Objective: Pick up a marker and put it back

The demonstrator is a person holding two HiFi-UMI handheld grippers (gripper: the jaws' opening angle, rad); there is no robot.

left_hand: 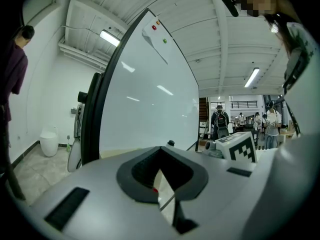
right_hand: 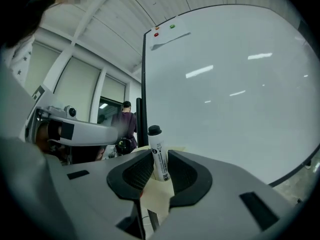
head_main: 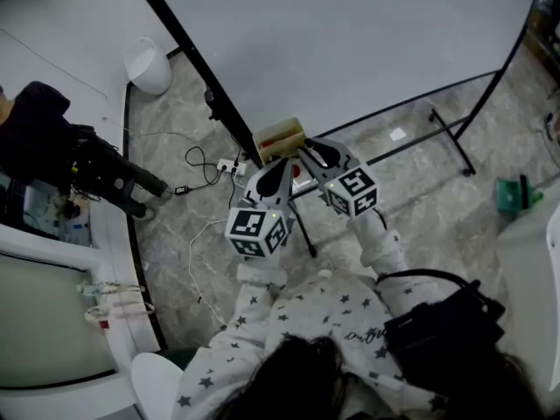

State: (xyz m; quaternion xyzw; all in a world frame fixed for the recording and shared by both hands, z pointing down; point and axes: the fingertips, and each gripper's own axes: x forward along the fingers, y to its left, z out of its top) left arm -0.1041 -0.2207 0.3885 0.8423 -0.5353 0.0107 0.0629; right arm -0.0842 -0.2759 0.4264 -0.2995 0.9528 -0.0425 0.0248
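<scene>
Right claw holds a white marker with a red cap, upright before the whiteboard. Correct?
No: the cap is black, not red. The right gripper view shows the right claw holding a white, black-capped marker upright before the whiteboard.

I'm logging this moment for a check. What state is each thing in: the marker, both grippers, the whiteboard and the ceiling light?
marker: upright, cap on, held.
right gripper: shut on the marker.
left gripper: shut, nothing in it.
whiteboard: standing, blank.
ceiling light: on.
</scene>
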